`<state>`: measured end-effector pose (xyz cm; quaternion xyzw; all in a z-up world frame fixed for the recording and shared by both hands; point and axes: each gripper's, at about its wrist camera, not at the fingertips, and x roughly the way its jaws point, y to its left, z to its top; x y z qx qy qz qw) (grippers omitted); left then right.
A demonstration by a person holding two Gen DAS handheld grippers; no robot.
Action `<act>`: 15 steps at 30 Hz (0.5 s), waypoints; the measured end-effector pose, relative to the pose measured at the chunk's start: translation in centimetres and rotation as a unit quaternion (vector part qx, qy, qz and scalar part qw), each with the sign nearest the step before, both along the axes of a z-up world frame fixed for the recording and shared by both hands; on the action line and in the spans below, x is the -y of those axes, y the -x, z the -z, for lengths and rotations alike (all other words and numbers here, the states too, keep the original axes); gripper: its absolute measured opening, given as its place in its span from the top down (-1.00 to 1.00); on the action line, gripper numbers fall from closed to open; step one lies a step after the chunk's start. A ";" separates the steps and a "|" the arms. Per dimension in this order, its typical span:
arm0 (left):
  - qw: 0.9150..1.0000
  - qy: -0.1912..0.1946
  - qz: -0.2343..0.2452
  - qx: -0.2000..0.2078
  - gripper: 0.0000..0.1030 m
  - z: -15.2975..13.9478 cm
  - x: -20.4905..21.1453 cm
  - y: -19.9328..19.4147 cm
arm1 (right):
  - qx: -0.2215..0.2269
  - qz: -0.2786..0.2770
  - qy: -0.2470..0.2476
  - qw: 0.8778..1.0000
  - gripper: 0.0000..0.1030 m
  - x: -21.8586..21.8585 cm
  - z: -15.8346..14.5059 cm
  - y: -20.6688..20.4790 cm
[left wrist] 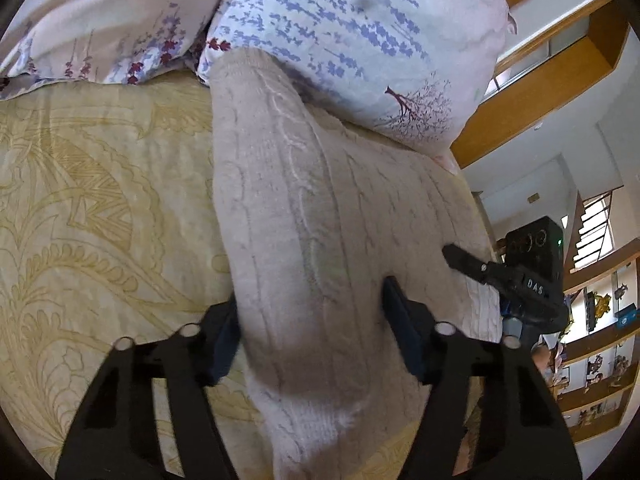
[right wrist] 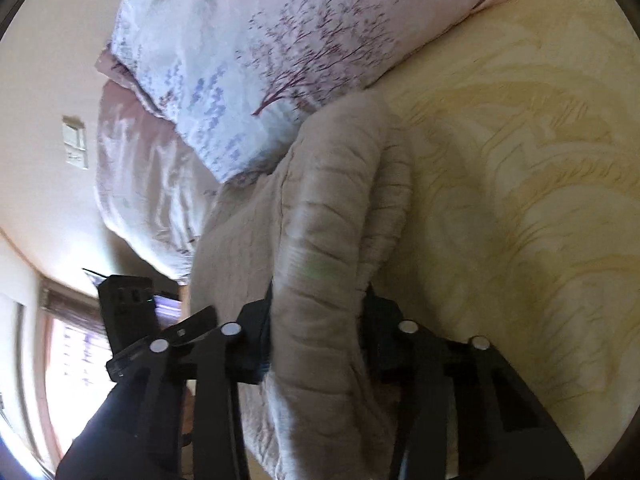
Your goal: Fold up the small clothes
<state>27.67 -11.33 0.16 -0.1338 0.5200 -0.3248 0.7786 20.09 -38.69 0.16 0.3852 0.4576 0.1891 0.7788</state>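
A beige cable-knit sweater (left wrist: 320, 216) lies on the yellow patterned bedsheet (left wrist: 100, 208). My left gripper (left wrist: 310, 320) has a thick fold of the sweater between its jaws and is closed on it. The right gripper (left wrist: 472, 264) shows at the sweater's right edge in this view. In the right wrist view my right gripper (right wrist: 318, 320) is closed on a bunched fold of the same sweater (right wrist: 332, 216), lifted off the bedsheet (right wrist: 520, 200). The left gripper (right wrist: 168, 332) shows at the lower left there.
Floral pillows (left wrist: 352, 40) lie at the head of the bed, touching the sweater's far end, also in the right wrist view (right wrist: 260, 60). Wooden shelves (left wrist: 600, 340) stand beyond the bed's right side. A wall switch (right wrist: 76, 142) and a window (right wrist: 72, 360) are at left.
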 end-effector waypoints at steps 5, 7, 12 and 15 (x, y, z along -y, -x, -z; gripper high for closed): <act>1.000 0.025 0.000 0.011 0.22 -1.3 -1.9 1.2 | 0.030 0.003 0.004 1.000 0.37 -1.2 -2.2 1.4; 0.999 0.031 0.002 0.017 0.24 -1.7 -3.1 1.8 | 0.048 -0.003 0.011 0.999 0.38 -2.5 -3.4 2.1; 0.999 0.025 -0.008 0.045 0.24 -3.6 -7.4 3.9 | 0.085 -0.033 0.028 0.995 0.39 -6.6 -5.6 2.0; 0.997 0.020 -0.023 0.064 0.24 -4.7 -10.8 4.7 | 0.115 -0.055 0.044 0.991 0.39 -9.8 -6.5 1.6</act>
